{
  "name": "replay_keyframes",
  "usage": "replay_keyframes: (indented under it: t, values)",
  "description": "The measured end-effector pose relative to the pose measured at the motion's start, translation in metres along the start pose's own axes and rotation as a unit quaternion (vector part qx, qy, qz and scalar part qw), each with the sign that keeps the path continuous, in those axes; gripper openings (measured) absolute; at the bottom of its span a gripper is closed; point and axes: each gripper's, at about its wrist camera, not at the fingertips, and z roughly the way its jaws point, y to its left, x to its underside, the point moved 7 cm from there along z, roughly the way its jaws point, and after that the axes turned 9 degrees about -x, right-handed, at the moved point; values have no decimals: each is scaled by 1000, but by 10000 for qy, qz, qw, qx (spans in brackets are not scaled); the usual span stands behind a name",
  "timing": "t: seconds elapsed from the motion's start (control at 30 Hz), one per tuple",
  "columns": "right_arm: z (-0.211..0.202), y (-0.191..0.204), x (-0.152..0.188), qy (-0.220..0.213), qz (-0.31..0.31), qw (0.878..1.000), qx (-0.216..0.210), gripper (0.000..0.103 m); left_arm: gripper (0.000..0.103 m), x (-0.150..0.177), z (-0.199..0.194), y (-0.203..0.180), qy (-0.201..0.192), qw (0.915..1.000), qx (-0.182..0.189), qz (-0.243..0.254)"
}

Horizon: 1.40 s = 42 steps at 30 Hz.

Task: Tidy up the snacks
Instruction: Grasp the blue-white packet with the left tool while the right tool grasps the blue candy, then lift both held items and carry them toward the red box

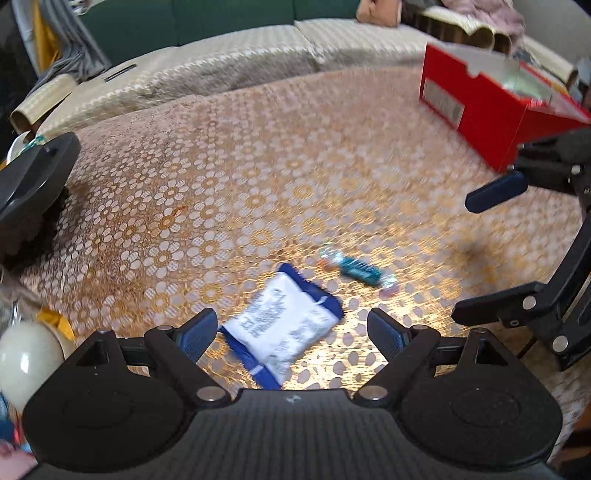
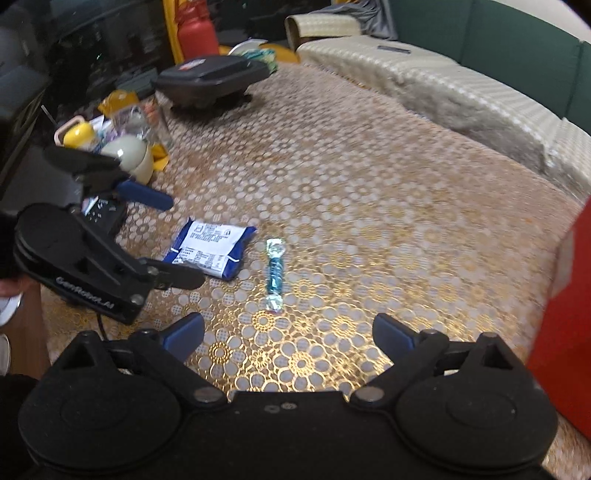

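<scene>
A blue and white snack packet [image 1: 284,325] lies flat on the gold-patterned tablecloth, between the open fingers of my left gripper [image 1: 291,332]. It also shows in the right wrist view [image 2: 212,247]. A small teal wrapped candy [image 1: 356,267] lies just beyond it, and in the right wrist view [image 2: 274,275] it lies ahead of my open, empty right gripper [image 2: 288,334]. The right gripper shows in the left wrist view [image 1: 476,254] at the right. The left gripper shows in the right wrist view [image 2: 173,240] beside the packet. A red open box [image 1: 491,107] stands at the far right.
A black lidded appliance [image 2: 210,79] stands at the table's far left. Jars, a yellow-capped bottle and a cream cup [image 2: 129,153] crowd the left edge. A red bottle [image 2: 195,31] stands behind. A cushioned bench [image 2: 443,88] runs along the far side. The red box wall [image 2: 565,314] is close on the right.
</scene>
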Motion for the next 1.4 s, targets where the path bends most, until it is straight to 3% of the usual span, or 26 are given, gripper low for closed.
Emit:
replay_keyframes:
  t: [0.27, 0.53, 0.6, 0.67, 0.83, 1.03, 1.4]
  values:
    - [39, -3, -12, 263, -171, 9995, 57, 77, 89, 5, 32, 3, 187, 9984, 198, 495]
    - [65, -2, -22, 480, -384, 9981, -11, 53, 88, 2, 43, 3, 208, 9974, 432, 531]
    - [69, 0, -24, 476, -486, 9977, 6, 49, 84, 2, 43, 4, 216, 9977, 505, 406]
    - [71, 2, -25, 474, -564, 9973, 66, 45, 70, 2, 40, 6, 191, 9981, 534, 249]
    - [73, 9, -27, 506, -806, 9954, 94, 27, 51, 3, 35, 4, 188, 9988, 441, -85]
    - [75, 9, -28, 426, -656, 9968, 191, 12, 48, 9, 29, 6, 227, 9971, 163, -707]
    - [35, 1, -17, 26, -21, 9998, 209, 12, 46, 15, 8, 5, 291, 9836, -195, -1768]
